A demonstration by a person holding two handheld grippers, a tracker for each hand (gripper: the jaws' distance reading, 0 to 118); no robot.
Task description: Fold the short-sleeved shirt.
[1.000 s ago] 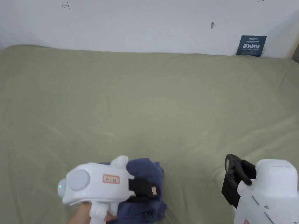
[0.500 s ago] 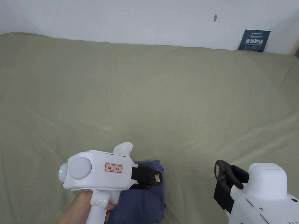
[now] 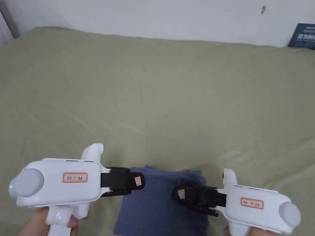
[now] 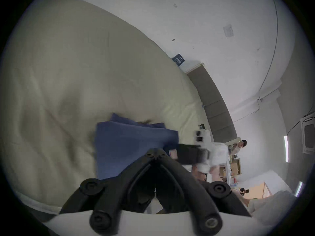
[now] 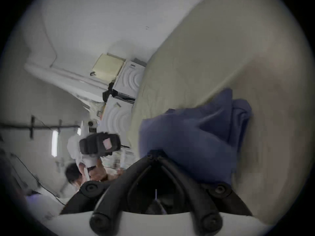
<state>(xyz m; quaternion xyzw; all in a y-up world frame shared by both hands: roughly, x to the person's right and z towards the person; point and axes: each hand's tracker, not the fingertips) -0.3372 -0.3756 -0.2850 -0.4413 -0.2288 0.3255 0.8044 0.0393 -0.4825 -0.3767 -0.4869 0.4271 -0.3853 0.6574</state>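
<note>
The blue short-sleeved shirt (image 3: 160,209) lies folded into a compact rectangle on the green bed sheet (image 3: 153,107), near the front edge. My left gripper (image 3: 141,181) points right, its shut black jaws hovering at the shirt's upper left corner. From the other side my right gripper (image 3: 177,194) points left over the shirt's right part, jaws together. In the left gripper view the jaws meet at their tips (image 4: 155,154) with nothing between them, above the shirt (image 4: 126,141). The right gripper view shows the same: tips closed (image 5: 154,155), the shirt (image 5: 187,137) just beyond.
A white wall runs behind the bed, with a dark blue sign (image 3: 303,36) at the back right. White boxes (image 5: 127,81) are stacked past the bed's end. People (image 4: 241,145) are in the room's background. The sheet stretches wide behind the shirt.
The right gripper swung in from the far right and now points left over the shirt. The left gripper lifted and drew back to the shirt's left corner. The shirt lies flatter.
</note>
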